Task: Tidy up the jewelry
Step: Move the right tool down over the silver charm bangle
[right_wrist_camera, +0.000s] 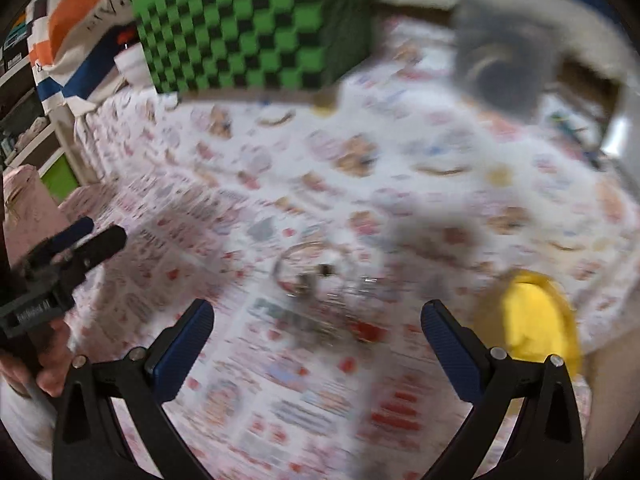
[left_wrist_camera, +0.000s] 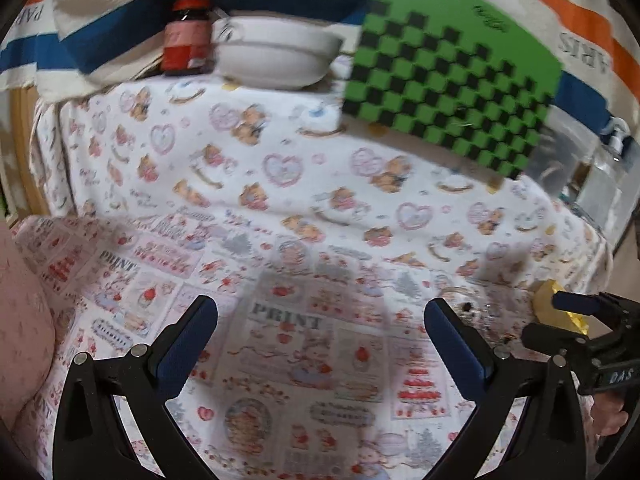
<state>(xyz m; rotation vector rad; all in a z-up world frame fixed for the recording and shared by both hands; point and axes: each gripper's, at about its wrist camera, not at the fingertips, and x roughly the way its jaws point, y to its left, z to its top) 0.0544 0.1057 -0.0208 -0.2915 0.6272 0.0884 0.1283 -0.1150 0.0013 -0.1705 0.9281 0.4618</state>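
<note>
A small heap of silvery jewelry point(right_wrist_camera: 320, 276), a bangle and smaller pieces, lies on the patterned cloth just ahead of my right gripper point(right_wrist_camera: 316, 320), which is open and holds nothing. A yellow container point(right_wrist_camera: 532, 316) sits to its right near the table edge. In the left wrist view my left gripper point(left_wrist_camera: 320, 316) is open over bare cloth. The same jewelry point(left_wrist_camera: 472, 312) lies just past its right finger, and the yellow container point(left_wrist_camera: 548, 300) shows behind the right gripper's fingers point(left_wrist_camera: 576, 304). The right view is blurred by motion.
A green and black checkered box point(left_wrist_camera: 452, 72) stands at the back of the table. A white bowl point(left_wrist_camera: 276, 56) and a red-capped jar point(left_wrist_camera: 188, 36) stand at the back left. Striped fabric hangs behind. The table edge point(left_wrist_camera: 600, 248) drops off on the right.
</note>
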